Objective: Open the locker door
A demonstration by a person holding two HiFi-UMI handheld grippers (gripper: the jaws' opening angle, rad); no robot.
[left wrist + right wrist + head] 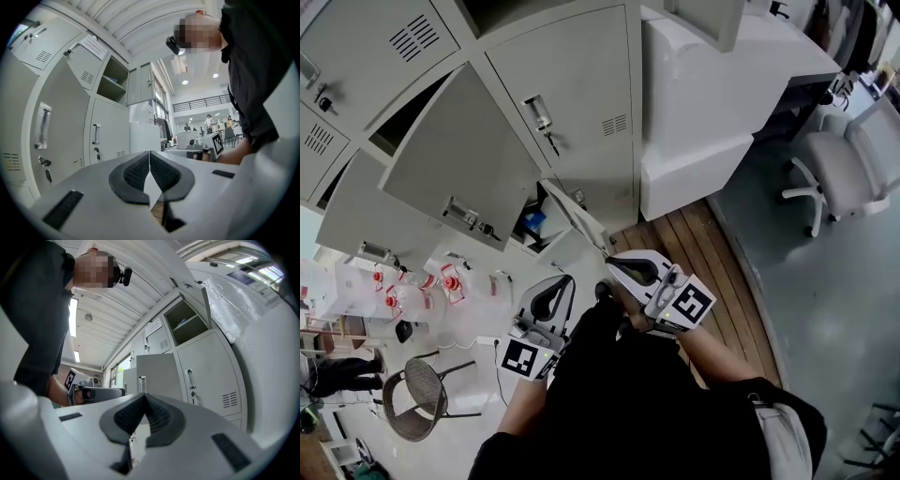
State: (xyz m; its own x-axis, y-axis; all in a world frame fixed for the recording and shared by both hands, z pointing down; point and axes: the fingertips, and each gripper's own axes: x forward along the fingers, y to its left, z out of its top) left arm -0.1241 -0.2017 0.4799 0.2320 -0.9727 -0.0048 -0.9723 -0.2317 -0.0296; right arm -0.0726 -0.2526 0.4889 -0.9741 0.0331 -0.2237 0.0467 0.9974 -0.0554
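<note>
A grey bank of lockers (572,94) fills the top left of the head view. One large door (464,164) stands swung out, and a second door (356,220) lower left is swung out too. The door (581,103) to their right is closed, with a handle (537,112). A thin low door (577,220) stands ajar beside a compartment holding something blue (532,222). My left gripper (562,281) and right gripper (614,265) are held side by side before the lockers, both shut on nothing and touching no door. The shut left gripper (149,157) faces a door handle (96,133). The shut right gripper (143,399) faces the open door (157,373).
A white wrapped cabinet (703,103) stands right of the lockers. An office chair (844,159) is at the far right, a round mesh chair (417,394) at the lower left. Red-and-white containers (412,291) lie on the floor left. Wooden flooring (722,272) runs beneath me.
</note>
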